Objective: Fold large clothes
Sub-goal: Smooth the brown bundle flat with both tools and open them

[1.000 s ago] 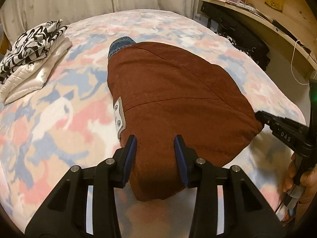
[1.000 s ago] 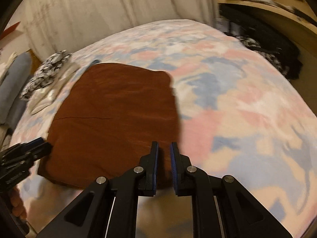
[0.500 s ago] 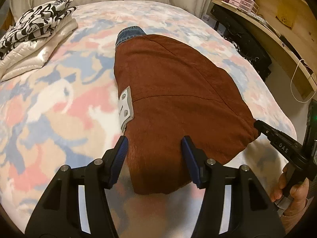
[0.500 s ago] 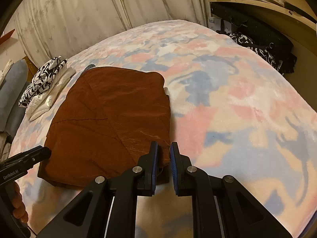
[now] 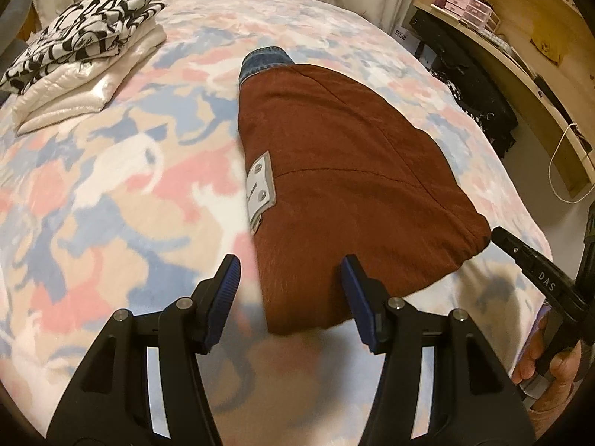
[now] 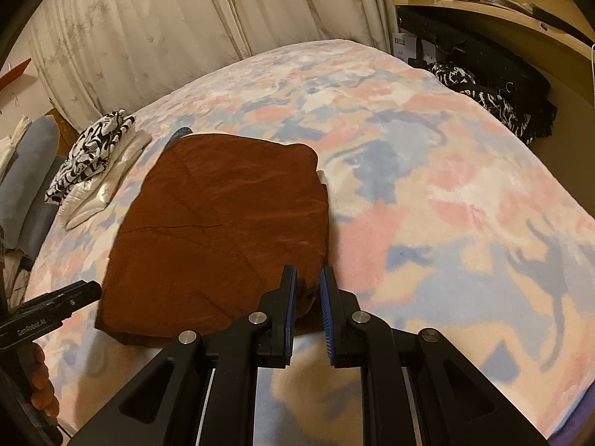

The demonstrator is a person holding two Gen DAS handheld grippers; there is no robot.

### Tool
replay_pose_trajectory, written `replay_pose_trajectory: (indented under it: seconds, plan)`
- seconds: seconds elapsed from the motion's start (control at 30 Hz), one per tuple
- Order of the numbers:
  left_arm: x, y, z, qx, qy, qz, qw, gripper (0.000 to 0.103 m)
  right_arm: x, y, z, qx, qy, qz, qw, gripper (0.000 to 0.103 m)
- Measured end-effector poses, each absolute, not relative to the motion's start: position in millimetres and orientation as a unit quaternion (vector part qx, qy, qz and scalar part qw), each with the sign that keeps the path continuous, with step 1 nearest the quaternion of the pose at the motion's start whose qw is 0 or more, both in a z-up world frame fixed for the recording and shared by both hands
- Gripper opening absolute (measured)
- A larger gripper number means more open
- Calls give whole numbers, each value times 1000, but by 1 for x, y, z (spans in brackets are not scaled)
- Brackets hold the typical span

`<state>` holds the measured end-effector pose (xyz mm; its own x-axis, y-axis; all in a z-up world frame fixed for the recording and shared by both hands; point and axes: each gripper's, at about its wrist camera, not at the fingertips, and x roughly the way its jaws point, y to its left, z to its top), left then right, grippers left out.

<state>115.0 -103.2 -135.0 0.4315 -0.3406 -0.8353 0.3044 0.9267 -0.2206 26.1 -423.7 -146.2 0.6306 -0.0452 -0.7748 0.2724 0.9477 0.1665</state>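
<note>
A brown garment (image 5: 353, 167) lies folded flat on the patterned bed blanket (image 5: 111, 186), with a denim cuff (image 5: 264, 61) sticking out at its far end. My left gripper (image 5: 290, 278) hovers open over the garment's near corner, pads clear of the cloth. In the right wrist view the same garment (image 6: 223, 223) fills the middle. My right gripper (image 6: 308, 286) is almost closed, and the garment's near right corner sits in the narrow gap between its pads. Each gripper shows in the other's view: the right gripper (image 5: 520, 256) at the garment's right corner, the left gripper (image 6: 70, 297) at its left.
A stack of folded clothes (image 5: 81, 55), black-and-white print on white, sits at the bed's far left. Grey pillows (image 6: 26, 178) lie beyond it. A wooden desk shelf (image 5: 513, 63) and dark bags (image 6: 483, 74) line the right side. Curtains (image 6: 186, 37) hang behind the bed.
My left gripper's jaws have spread wider and pulled back from the garment's near corner. The right gripper has risen a little, its jaws still narrow.
</note>
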Motion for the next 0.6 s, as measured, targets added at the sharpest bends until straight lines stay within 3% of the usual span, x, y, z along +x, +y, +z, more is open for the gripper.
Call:
replay_pose_trajectory:
  seconds: [0.13,0.3,0.5,0.57,0.6]
  plan:
    - [109,-98,-130,-26,504,-195,841,59,18,-413,-135,130,422,-78,894,15]
    - [100,-90,-121,-39,506,-206,837,62,6,-396,-119,117,415,-64,900,37]
    - [97,-74,-110,-68,507,-217,832,70,-3,-377,-100,98,417,-40,903,46]
    - [101,-67,-109,-86,513,-219,826,73,-4,-371,-94,90,419,-32,903,67]
    - [103,-63,-109,-96,516,-220,822,73,-5,-370,-91,86,419,-28,903,71]
